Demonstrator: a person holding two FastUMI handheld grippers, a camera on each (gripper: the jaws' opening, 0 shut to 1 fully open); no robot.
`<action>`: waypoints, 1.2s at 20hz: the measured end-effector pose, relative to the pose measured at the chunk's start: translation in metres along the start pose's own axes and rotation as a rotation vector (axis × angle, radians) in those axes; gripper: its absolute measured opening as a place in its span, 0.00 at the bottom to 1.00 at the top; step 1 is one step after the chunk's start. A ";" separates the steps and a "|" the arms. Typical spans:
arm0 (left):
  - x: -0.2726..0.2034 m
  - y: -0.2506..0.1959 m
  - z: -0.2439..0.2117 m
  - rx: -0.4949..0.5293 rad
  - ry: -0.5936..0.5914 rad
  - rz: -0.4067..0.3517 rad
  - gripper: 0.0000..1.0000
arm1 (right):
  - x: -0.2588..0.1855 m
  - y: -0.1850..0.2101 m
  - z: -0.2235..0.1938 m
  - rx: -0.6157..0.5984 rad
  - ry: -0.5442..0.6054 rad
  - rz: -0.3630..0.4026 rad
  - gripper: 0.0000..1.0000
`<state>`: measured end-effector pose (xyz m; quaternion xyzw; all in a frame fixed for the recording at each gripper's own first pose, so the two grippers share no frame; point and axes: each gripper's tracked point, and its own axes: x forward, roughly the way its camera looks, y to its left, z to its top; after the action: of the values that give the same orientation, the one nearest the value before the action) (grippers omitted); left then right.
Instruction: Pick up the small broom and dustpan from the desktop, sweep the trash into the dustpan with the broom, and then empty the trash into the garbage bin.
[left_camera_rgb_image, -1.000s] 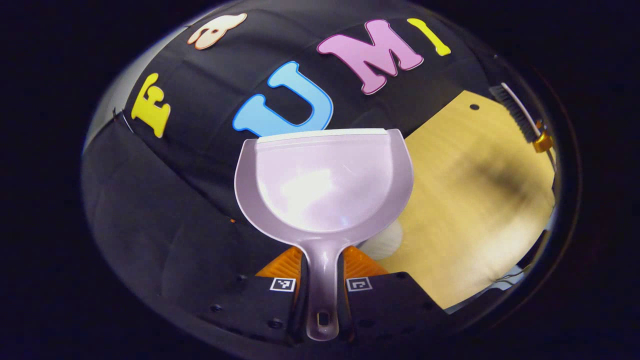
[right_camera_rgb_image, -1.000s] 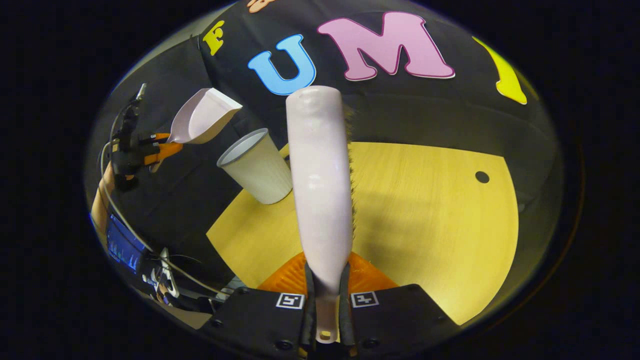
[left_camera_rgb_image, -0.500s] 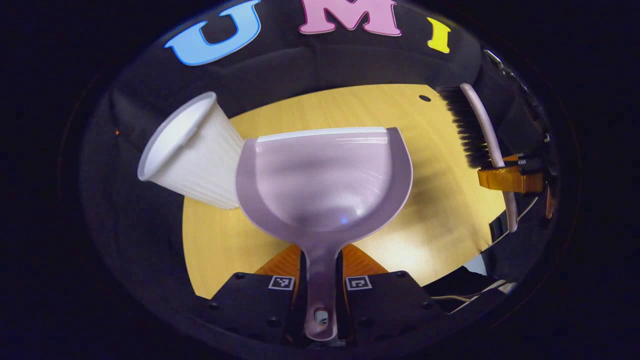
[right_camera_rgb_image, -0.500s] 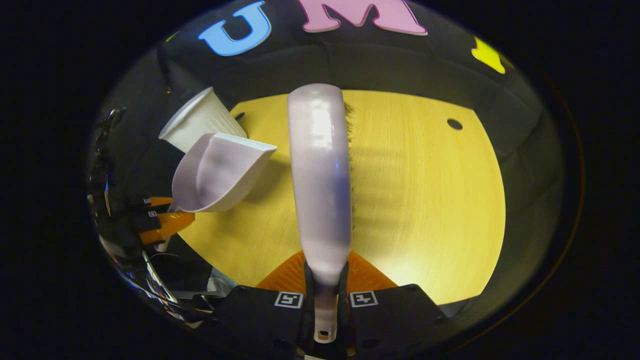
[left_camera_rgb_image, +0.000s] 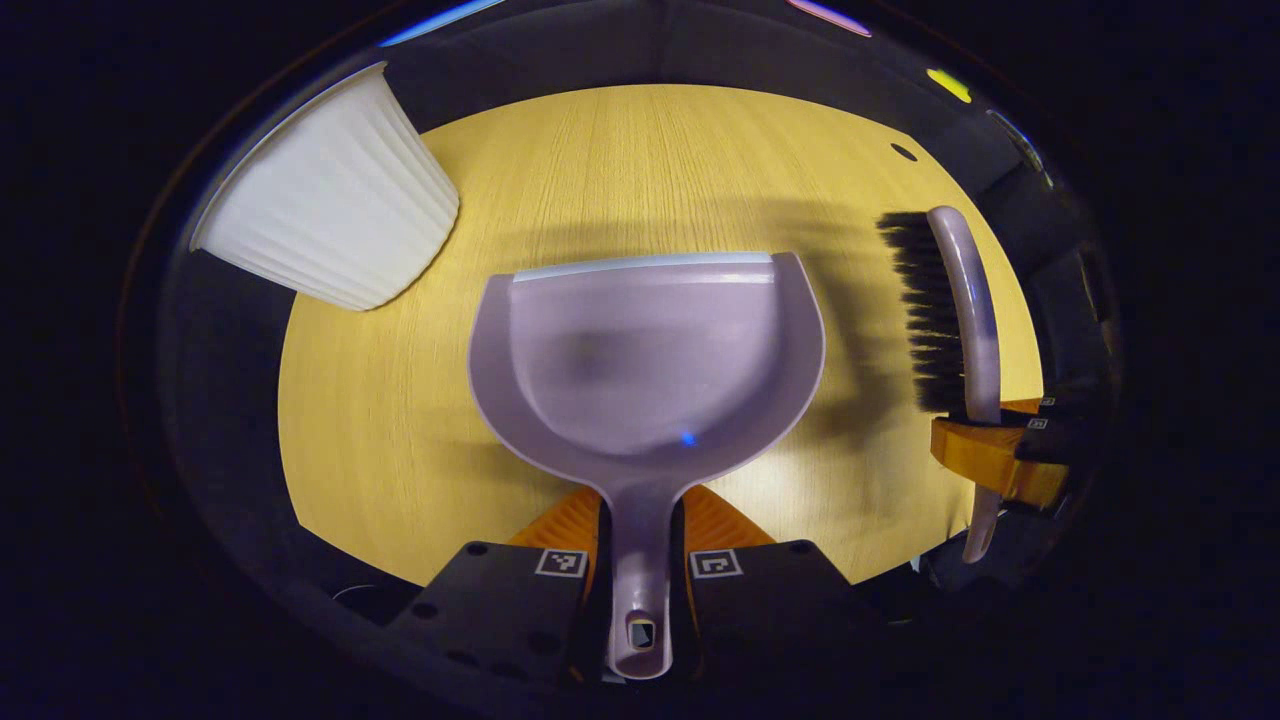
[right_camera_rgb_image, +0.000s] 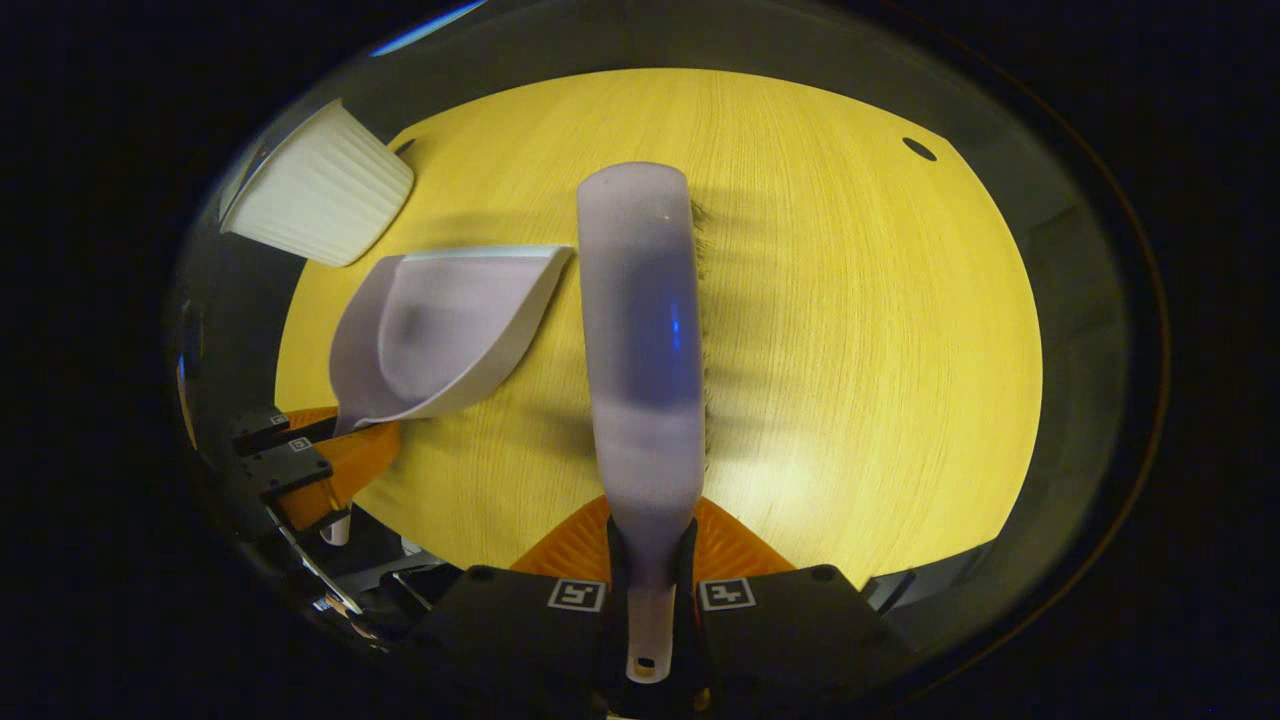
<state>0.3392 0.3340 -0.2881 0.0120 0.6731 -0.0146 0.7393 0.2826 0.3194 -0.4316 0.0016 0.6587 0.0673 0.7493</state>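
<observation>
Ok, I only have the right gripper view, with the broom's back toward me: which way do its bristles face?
Observer: In the left gripper view the broom turns its dark bristles sideways toward the dustpan, apart from it.
Operator: Anything in the pan?
Observer: Its whole inside shows bare, no trash.
Operator: And the left grip?
Observer: The left gripper has both fingers pressed on the dustpan's handle.

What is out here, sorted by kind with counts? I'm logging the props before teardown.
Lilac plastic dustpan: 1
Lilac-backed brush with black bristles: 1
White ribbed bin: 1
Round yellow wooden table: 1
Tongs: 2, left, right
Total: 6
</observation>
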 end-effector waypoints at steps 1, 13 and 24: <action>0.001 -0.002 -0.003 -0.009 0.004 0.000 0.21 | 0.004 -0.001 -0.003 0.019 0.015 -0.008 0.20; -0.003 -0.004 0.007 0.041 0.036 0.049 0.21 | 0.035 -0.005 -0.005 0.145 0.113 -0.010 0.20; -0.018 -0.003 0.004 0.058 0.036 0.061 0.31 | 0.021 -0.008 0.001 0.072 0.096 -0.017 0.49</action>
<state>0.3411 0.3307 -0.2694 0.0540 0.6847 -0.0113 0.7267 0.2871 0.3141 -0.4531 0.0198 0.6958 0.0370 0.7170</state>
